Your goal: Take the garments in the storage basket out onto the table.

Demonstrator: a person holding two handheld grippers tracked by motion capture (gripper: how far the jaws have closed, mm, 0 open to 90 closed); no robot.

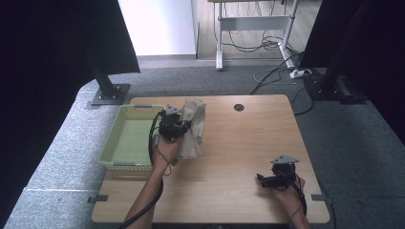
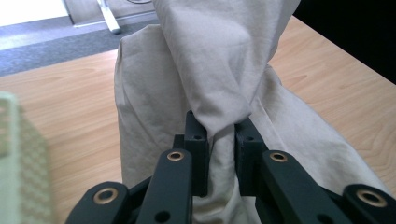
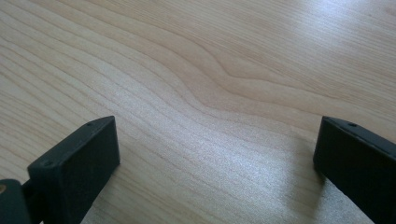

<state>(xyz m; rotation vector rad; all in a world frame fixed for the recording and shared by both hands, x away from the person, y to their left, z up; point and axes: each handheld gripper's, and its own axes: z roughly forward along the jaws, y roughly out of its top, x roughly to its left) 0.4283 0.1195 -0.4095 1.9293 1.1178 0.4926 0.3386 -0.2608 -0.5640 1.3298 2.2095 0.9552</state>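
Beside the basket (image 1: 125, 138), the left claw (image 2: 219, 135) pinches a gathered fold of beige cloth (image 2: 210, 79): light, limp, best bunched. Right claw (image 3: 217, 158) wide open, empty, over the surface (image 3: 196, 70).

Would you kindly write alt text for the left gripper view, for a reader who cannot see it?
The left gripper pinches a bunched beige cloth, which hangs over a wooden table. A pale green basket blurs at the left edge.

Grey carpet (image 1: 200, 78), a white-legged desk (image 1: 253, 21) behind, cables (image 1: 267, 45) trailing beneath.
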